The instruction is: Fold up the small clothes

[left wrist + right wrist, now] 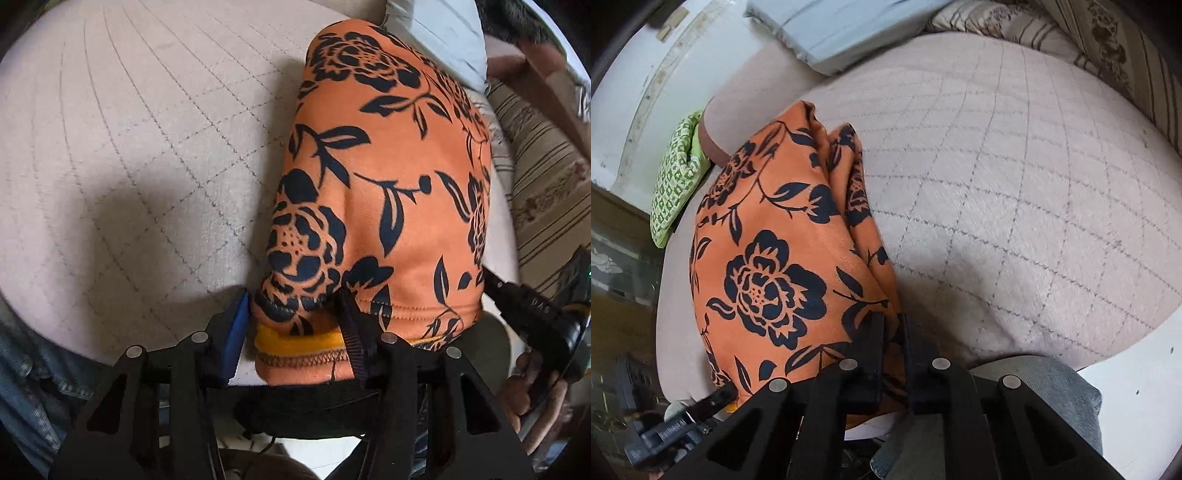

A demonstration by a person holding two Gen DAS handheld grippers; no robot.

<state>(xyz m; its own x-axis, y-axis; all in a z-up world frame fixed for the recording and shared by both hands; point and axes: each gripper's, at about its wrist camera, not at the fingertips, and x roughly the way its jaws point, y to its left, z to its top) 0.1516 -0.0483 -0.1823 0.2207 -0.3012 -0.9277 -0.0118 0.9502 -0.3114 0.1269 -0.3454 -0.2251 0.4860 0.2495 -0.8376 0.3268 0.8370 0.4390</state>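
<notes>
An orange garment with a black flower print (388, 177) lies lengthwise on a pale quilted bed (129, 147). My left gripper (291, 321) stands at its near hem, jaws wide apart, with the hem's left corner and a yellow inner edge between them. My right gripper (894, 332) is shut on the garment's near right edge (768, 258); a strip of cloth is pinched between the fingers. The right gripper also shows at the right edge of the left wrist view (535, 314).
A light blue folded cloth (842, 29) lies at the far end of the bed (1015, 166). A green patterned cloth (676, 177) hangs off the bed's left edge. A striped beige pillow (1089, 48) lies at the far right. My jeans-clad leg (1034, 398) is near.
</notes>
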